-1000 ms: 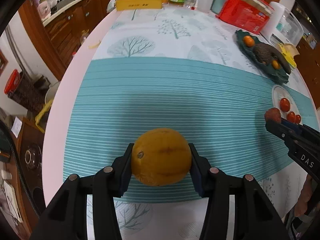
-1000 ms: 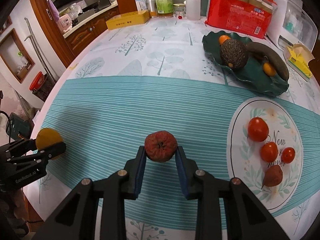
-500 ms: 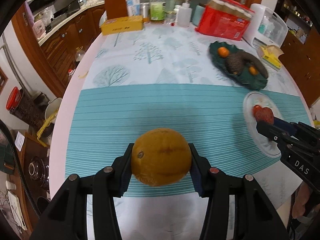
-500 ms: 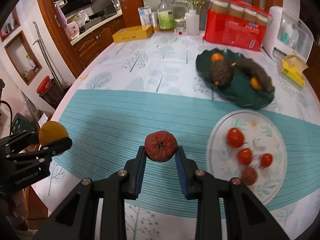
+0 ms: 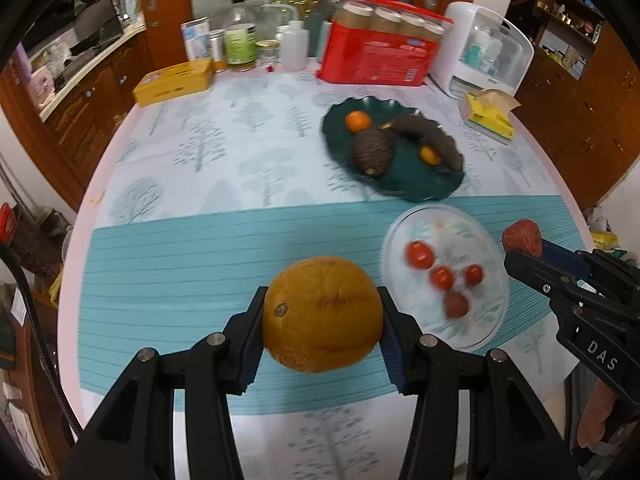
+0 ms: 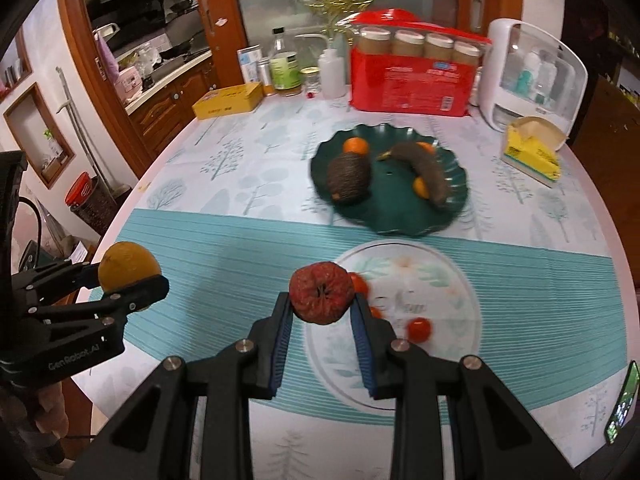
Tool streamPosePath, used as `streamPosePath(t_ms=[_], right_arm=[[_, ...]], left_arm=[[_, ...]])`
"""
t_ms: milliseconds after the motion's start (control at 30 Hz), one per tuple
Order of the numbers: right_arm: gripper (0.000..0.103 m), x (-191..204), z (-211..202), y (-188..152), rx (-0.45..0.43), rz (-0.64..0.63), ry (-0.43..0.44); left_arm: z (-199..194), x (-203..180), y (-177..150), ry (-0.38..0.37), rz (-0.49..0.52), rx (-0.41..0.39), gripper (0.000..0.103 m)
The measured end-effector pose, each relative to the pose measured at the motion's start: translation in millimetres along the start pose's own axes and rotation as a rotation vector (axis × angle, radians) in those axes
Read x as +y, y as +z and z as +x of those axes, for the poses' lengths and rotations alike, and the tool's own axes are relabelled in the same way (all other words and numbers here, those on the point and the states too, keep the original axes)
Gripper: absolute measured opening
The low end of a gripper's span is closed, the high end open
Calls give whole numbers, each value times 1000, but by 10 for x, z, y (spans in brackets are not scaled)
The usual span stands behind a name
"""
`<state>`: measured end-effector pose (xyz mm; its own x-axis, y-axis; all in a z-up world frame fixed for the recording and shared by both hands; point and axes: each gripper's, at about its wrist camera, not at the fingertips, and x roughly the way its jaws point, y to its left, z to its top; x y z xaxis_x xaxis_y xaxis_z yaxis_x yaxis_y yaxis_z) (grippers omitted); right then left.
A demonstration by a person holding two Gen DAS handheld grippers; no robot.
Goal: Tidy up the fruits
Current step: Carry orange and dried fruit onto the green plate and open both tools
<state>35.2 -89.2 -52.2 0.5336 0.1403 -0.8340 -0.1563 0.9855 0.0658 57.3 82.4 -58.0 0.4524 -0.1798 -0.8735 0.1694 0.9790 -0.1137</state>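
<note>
A red carton [image 6: 412, 80] of capped jars stands at the desk's [image 6: 520, 216] far edge, beside a white appliance [image 6: 532, 76]. A yellow box [image 6: 228, 101] lies further left, with a green-labelled bottle [image 6: 285, 65] and a white squeeze bottle [image 6: 333, 72] between them.

Left gripper [image 5: 322, 316]: fingers pointing forward, jaws wide apart, blue pads [image 5: 250, 344] pressed on both sides of a large orange fruit [image 5: 322, 314], held above the table. Right gripper [image 6: 322, 312]: fingers forward, jaws closer together, clamping a wrinkled red fruit [image 6: 322, 293] at the pad tips. Both grippers side by side, well apart. Bare hand [image 5: 598, 412] partly visible behind right gripper's body.
</note>
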Motion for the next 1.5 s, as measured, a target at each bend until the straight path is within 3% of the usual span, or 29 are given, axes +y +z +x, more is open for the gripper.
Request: streamPosePath(t_ms=[200, 500, 700, 800, 933, 1233, 1500], right_arm=[[30, -437, -170, 287, -10, 5, -6], [30, -915, -393, 1139, -88, -47, -10], [30, -1049, -294, 1656, -127, -95, -14], [30, -1065, -46, 1800, -108, -102, 1], [30, -1054, 356, 1800, -42, -98, 23], [30, -960, 1343, 1421, 149, -97, 73], [31, -980, 1778, 1314, 197, -99, 85]], left_arm=[[-13, -396, 460, -11, 21, -58, 49], [-89, -777, 1311, 5, 13, -166, 49], [46, -823, 1756, 64, -9, -189, 49], [234, -756, 1910, 87, -35, -177, 49], [551, -629, 2009, 116, -73, -142, 49], [1313, -448, 2020, 116, -124, -31, 49], [1922, -521, 2020, 83, -114, 39, 49]])
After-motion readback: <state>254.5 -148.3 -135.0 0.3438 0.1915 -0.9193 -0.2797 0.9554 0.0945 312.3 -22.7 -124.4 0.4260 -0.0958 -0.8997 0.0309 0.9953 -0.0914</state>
